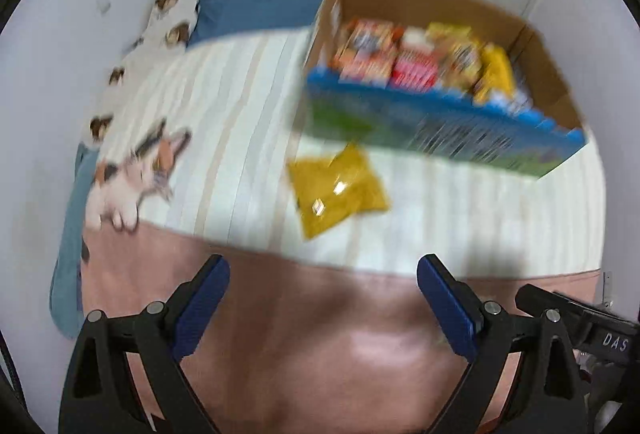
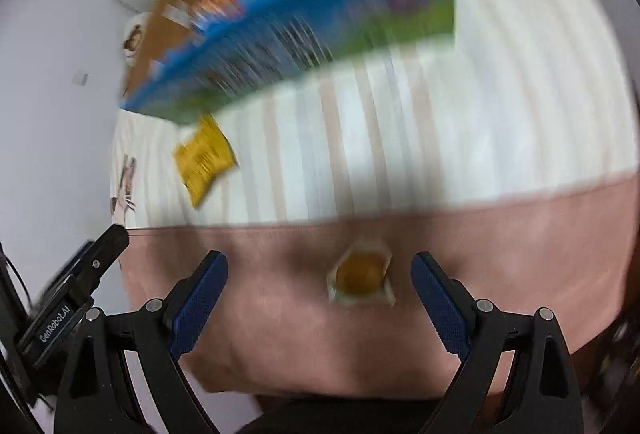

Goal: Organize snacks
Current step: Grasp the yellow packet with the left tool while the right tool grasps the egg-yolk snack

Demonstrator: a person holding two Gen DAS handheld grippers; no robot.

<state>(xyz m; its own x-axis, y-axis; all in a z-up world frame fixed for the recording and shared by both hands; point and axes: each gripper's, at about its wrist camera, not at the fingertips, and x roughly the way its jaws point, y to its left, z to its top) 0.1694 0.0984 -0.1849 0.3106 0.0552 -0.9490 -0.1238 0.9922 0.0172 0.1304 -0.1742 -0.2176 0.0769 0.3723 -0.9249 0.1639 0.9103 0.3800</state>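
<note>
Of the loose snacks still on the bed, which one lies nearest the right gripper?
The small round wrapped snack on the pink blanket, just ahead of the right gripper; the yellow bag lies farther off, by the box.

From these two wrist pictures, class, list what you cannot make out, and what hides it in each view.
- Printing on the box front: motion blur, both views.
- Snack packs inside the box: brands unreadable, blurred; the left wrist view hides the lower layers.
- Yellow bag label: blurred, too small.
- Small wrapped snack: right wrist view only; kind unclear.
</note>
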